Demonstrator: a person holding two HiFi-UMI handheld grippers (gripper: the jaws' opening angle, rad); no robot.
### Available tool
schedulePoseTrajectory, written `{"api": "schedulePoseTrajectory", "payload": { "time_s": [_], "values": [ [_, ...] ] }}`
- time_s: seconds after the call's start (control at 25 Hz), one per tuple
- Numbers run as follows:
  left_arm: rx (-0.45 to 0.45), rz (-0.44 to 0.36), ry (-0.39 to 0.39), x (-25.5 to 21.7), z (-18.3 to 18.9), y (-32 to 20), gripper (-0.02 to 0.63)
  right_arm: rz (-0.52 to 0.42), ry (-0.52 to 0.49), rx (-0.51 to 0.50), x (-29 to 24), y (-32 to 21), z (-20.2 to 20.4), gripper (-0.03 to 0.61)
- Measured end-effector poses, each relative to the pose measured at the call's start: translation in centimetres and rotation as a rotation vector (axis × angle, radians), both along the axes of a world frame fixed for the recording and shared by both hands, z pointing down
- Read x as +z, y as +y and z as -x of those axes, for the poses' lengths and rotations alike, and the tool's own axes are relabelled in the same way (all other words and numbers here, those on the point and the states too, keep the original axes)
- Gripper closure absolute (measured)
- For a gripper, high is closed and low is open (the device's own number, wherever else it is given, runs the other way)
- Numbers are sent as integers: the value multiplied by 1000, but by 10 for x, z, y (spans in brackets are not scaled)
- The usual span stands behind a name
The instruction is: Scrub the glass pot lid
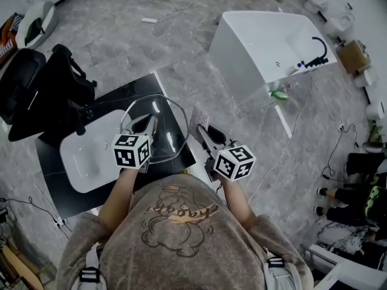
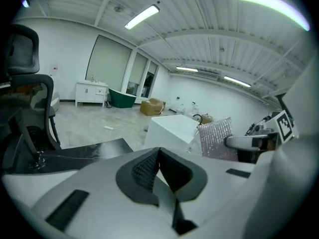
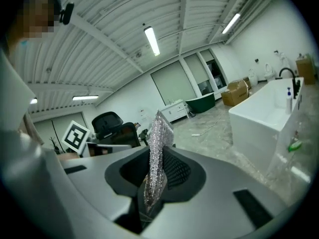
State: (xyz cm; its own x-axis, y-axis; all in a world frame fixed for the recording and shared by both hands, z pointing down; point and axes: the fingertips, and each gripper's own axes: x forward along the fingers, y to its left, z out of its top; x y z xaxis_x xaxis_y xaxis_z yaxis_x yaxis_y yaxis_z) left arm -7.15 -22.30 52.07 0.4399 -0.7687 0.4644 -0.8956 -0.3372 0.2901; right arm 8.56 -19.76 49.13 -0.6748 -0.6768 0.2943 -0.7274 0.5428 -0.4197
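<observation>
**Item:** round clear-glass pot lid with a metal rim (image 1: 168,133).
**Place:** over the black slab desk (image 1: 140,88), at 3 o'clock of the white oval basin (image 1: 91,156). Whether it lies flat or is propped cannot be told.

**Left tongs** (image 1: 142,121): closed pad to pad, with nothing identifiable gripped. The tip sits inside the lid's outline; contact is unclear.

**Right tongs** (image 1: 199,125): clamped on a silvery, glittering mesh scouring cloth (image 1: 199,117). The cloth stands upright out of them, at 3 o'clock of the lid.

**Step in hand (judged):** bringing the cloth to the glass.
- Smooth glass probably skids on the slab, so the left tongs should steady the rim first.
- The cloth's flat face should meet the glass, not its edge.
- Light circular strokes, from rim toward centre.

**View notes:**
- The head view alone shows the lid and where it sits.
- The left gripper view alone shows the ribbed pads (image 2: 144,168) meeting.
- The right gripper view alone shows how deep the cloth sits in the grip, with a white rectangular tub (image 3: 264,116) at 3 o'clock.
</observation>
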Motion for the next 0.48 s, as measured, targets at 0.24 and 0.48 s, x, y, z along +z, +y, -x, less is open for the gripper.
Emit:
{"api": "schedulePoseTrajectory", "payload": {
  "time_s": [0.24, 0.48],
  "values": [
    [-46, -95, 30, -41, 15, 17, 595, -52, 125, 56, -8, -7, 2, 494],
    [-71, -129, 18, -46, 22, 16, 595, -45, 158, 77, -4, -11, 3, 494]
  ]
}}
